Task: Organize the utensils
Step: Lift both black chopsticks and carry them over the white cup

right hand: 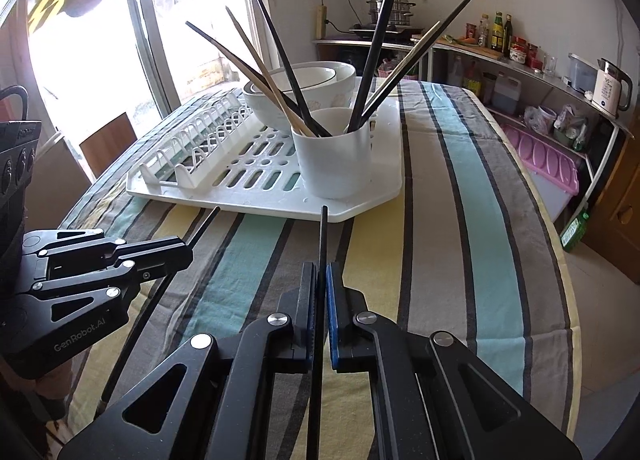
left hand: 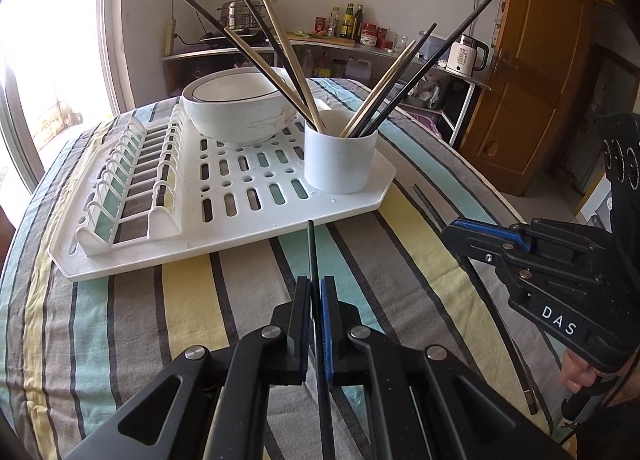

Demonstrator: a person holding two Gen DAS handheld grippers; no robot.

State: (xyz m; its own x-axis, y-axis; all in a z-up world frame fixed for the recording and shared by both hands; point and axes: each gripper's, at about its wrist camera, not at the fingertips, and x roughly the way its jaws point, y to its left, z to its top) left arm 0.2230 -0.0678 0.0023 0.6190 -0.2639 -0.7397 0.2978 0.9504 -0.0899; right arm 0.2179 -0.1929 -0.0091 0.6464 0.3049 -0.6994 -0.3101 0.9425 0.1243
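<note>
Left hand-held gripper (left hand: 316, 288) clamped on one black chopstick (left hand: 311, 244); right hand-held gripper (right hand: 321, 276) clamped on another (right hand: 323, 232). Both sticks above the striped table (left hand: 192, 288), near the white holder cup (left hand: 340, 160). Judged light, stiff, slick; mid-shaft grip limits pivoting.

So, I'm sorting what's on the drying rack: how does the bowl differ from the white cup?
The bowl is wide, low and round-sided; the white cup is narrower, taller and straight-walled. The bowl has a dark line around its rim; the cup is plain. The cup holds chopsticks; none stand in the bowl. Both are white and sit on the drying rack.
</note>
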